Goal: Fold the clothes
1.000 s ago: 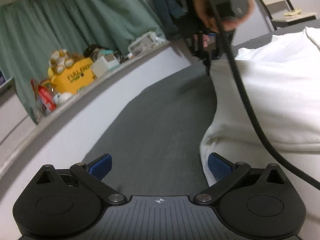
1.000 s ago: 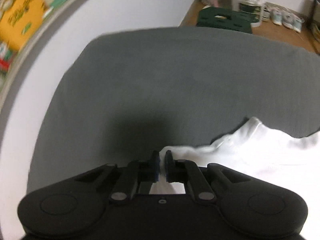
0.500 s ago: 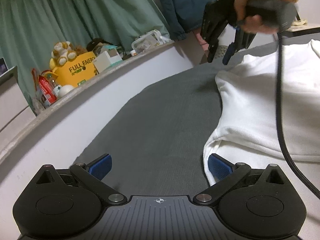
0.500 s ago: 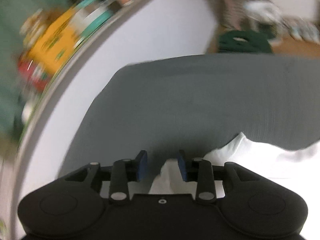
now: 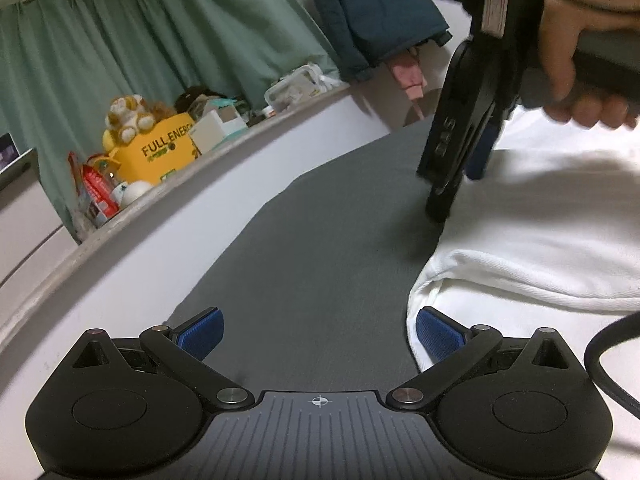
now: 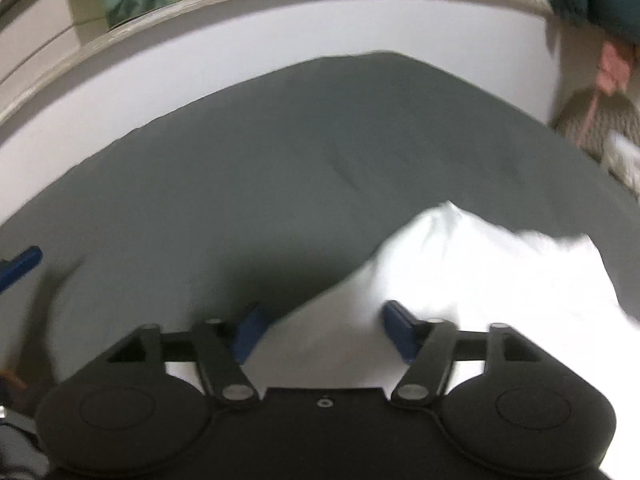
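Observation:
A white garment [image 5: 532, 216] lies on a dark grey bed cover [image 5: 320, 248], filling the right of the left wrist view. My left gripper [image 5: 320, 330] is open and empty, low over the cover, its right blue pad [image 5: 436, 334] beside the garment's near edge. My right gripper [image 6: 322, 330] is open and empty, hovering over the garment's edge [image 6: 480, 280]. It also shows in the left wrist view [image 5: 460, 184], held by a hand and pointing down at the garment's left edge.
A white wall with a grey ledge [image 5: 168, 192] runs along the bed's left side. It carries a yellow box [image 5: 160, 152], a plush toy, cartons and containers. Green curtains [image 5: 140, 40] hang behind. A dark blue jacket [image 5: 368, 12] hangs at the back. A black cable [image 5: 608, 356] crosses the lower right.
My right gripper has let go of the garment's edge and opened. It has lifted and moved nearer to my left gripper. My left gripper has stayed open in place.

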Demonstrator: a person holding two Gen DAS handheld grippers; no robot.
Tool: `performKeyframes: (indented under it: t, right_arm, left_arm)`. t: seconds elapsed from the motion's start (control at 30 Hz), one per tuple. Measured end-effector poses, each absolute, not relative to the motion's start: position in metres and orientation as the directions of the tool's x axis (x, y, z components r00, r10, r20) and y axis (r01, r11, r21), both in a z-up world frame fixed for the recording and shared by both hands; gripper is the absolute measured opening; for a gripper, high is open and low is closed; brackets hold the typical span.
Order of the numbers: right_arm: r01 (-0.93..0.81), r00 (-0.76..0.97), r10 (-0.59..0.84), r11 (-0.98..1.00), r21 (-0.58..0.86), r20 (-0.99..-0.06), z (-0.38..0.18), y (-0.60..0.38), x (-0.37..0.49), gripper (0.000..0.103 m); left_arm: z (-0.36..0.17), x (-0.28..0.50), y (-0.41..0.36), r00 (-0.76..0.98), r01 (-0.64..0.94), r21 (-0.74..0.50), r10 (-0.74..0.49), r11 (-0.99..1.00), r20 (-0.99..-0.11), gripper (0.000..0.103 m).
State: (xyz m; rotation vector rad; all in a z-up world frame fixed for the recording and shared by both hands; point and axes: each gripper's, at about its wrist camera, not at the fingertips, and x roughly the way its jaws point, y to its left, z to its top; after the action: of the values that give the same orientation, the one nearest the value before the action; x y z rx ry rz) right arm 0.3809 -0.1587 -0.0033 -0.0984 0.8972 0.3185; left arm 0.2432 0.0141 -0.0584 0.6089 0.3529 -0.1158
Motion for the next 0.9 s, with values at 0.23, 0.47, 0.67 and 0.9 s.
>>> performKeyframes:
  t: [0.23,0.47,0.67,0.9]
  right_arm:
    - [-0.291,0.585,0.18,0.957,0.002,-0.791,-0.007,-0.163,0.408,0.079]
    - [-0.105,0.643,0.166,0.986,0.128,-0.747,0.026,-0.214,0.387,0.08]
    - [0.103,0.675,-0.012,0.992,0.078,-0.738,0.069,-0.319,0.335,0.087]
    - [0.278,0.585,-0.214,0.959,-0.055,-0.782,0.072,-0.421,0.268,0.087]
  left_arm:
    - [-0.058,0.247,0.015,0.93,0.215,0.527,-0.007,0.822,-0.368,0.103]
    - [-0.057,0.249,0.019,0.924,0.223,0.498,-0.018,0.838,-0.383,0.103]
    - [-0.043,0.254,0.033,0.902,0.195,0.374,-0.016,0.907,-0.431,0.103]
    - [-0.028,0.262,0.058,0.872,0.122,0.181,-0.018,0.976,-0.489,0.103]
